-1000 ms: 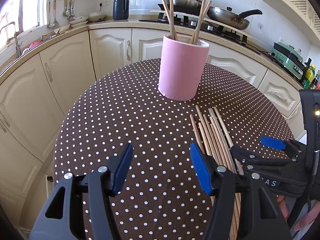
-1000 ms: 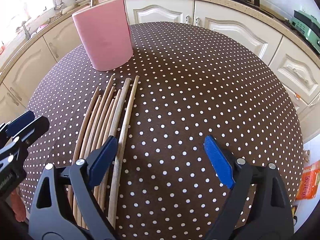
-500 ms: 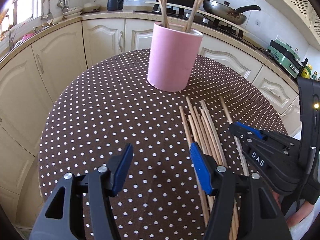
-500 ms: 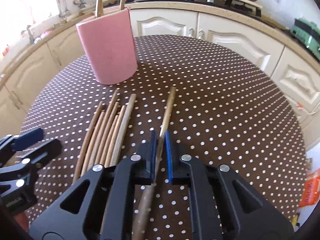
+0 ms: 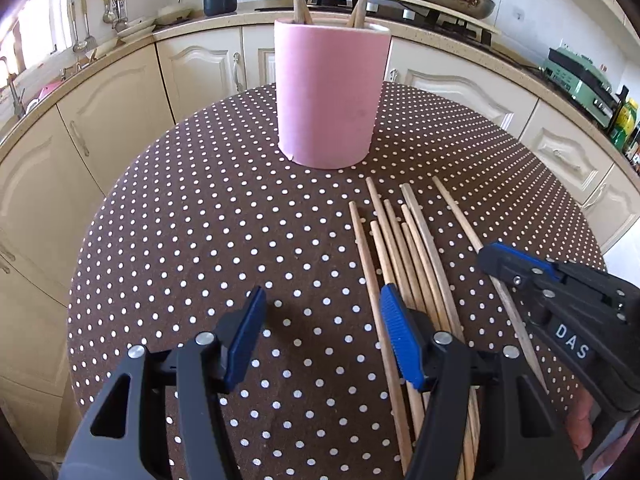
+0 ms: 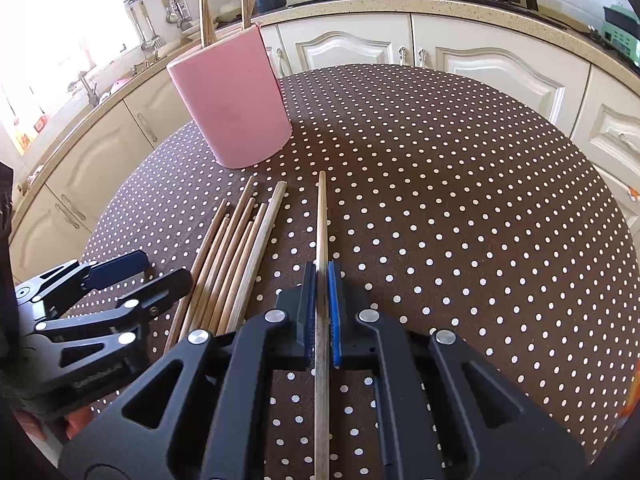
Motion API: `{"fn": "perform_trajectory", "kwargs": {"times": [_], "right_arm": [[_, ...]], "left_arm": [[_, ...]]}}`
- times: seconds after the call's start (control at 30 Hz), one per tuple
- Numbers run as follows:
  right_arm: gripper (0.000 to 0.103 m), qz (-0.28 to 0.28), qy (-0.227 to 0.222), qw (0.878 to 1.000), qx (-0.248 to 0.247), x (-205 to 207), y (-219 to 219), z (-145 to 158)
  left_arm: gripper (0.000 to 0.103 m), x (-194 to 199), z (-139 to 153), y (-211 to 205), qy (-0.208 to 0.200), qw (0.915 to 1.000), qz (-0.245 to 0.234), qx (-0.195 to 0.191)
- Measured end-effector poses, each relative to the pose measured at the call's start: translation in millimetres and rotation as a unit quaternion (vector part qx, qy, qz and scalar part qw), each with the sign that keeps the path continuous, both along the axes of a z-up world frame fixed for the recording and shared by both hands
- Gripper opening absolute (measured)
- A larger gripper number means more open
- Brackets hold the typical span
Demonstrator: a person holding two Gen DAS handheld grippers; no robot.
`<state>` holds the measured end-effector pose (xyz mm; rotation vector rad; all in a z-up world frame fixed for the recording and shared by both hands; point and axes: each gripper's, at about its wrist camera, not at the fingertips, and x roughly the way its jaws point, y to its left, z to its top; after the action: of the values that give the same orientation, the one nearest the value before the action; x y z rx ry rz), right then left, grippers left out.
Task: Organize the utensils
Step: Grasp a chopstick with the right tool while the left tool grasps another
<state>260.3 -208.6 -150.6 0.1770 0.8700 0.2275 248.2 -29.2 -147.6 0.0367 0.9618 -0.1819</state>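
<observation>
The right gripper (image 6: 320,304) pinches a single wooden chopstick (image 6: 321,216) between its blue pads, its far end aimed across the dotted tablecloth (image 6: 460,200) just right of the pink holder (image 6: 232,108), which stands upright with several sticks already in it. Beside it on the left lies the loose bundle of chopsticks (image 5: 404,248), close together and pointing toward the holder. The left gripper (image 5: 320,336) hangs over the cloth with its jaws moderately apart and nothing between them, its right pad over the bundle's near end.

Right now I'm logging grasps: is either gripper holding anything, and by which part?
The right gripper clamps one wooden chopstick partway along its shaft; the left gripper is open, empty.
</observation>
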Motion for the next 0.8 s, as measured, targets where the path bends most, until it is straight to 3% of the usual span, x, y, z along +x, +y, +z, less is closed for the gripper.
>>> {"fn": "perform_trajectory", "kwargs": {"times": [0.23, 0.3, 0.37, 0.4, 0.67, 0.8], "right_arm": [[0.007, -0.004, 0.001, 1.0, 0.01, -0.4, -3.1, 0.4], [0.007, -0.005, 0.001, 1.0, 0.012, -0.5, -3.5, 0.3], [0.007, -0.005, 0.001, 1.0, 0.013, -0.6, -3.2, -0.1], [0.007, -0.006, 0.001, 1.0, 0.013, -1.0, -2.8, 0.0], [0.007, -0.008, 0.0, 1.0, 0.02, -5.6, 0.4, 1.7], [0.007, -0.012, -0.017, 0.999, 0.025, -11.2, 0.7, 9.3]], "left_arm": [[0.059, 17.6, -0.5, -17.6, 0.0, 0.9991, 0.026, 0.032], [0.045, 22.4, 0.6, -20.7, -0.007, 0.999, 0.03, 0.032], [0.012, 26.3, 1.4, -20.8, -0.012, 0.9989, 0.034, 0.031], [0.008, 26.9, 1.7, -19.2, -0.011, 0.9987, 0.038, 0.031], [0.006, 27.1, 4.2, 2.2, -0.012, 0.9985, 0.054, -0.001], [0.006, 19.6, 11.3, 10.9, -0.033, 0.998, 0.052, -0.013]]}}
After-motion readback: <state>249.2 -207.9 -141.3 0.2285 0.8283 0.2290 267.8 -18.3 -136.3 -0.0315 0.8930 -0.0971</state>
